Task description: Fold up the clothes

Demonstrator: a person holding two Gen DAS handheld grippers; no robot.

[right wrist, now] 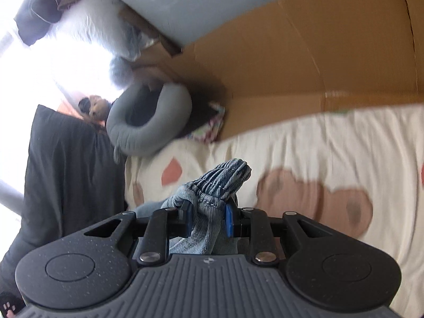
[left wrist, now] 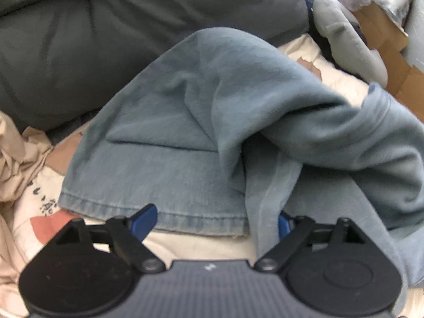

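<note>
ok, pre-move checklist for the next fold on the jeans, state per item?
1. Right gripper clamped on the gathered denim waistband: ok.
2. Left gripper free of cloth: ok, jaws wide, nothing pinched, though a fold of denim drapes over its right finger.
3. Jeans hem within the left gripper's reach: ok, it lies flat just ahead of the blue finger.
4. Jeans lying flat: not ok, a raised fold bunches on the right.
5. Patterned bedsheet free ahead of the right gripper: ok.
6. Both legs aligned: cannot tell.
</note>
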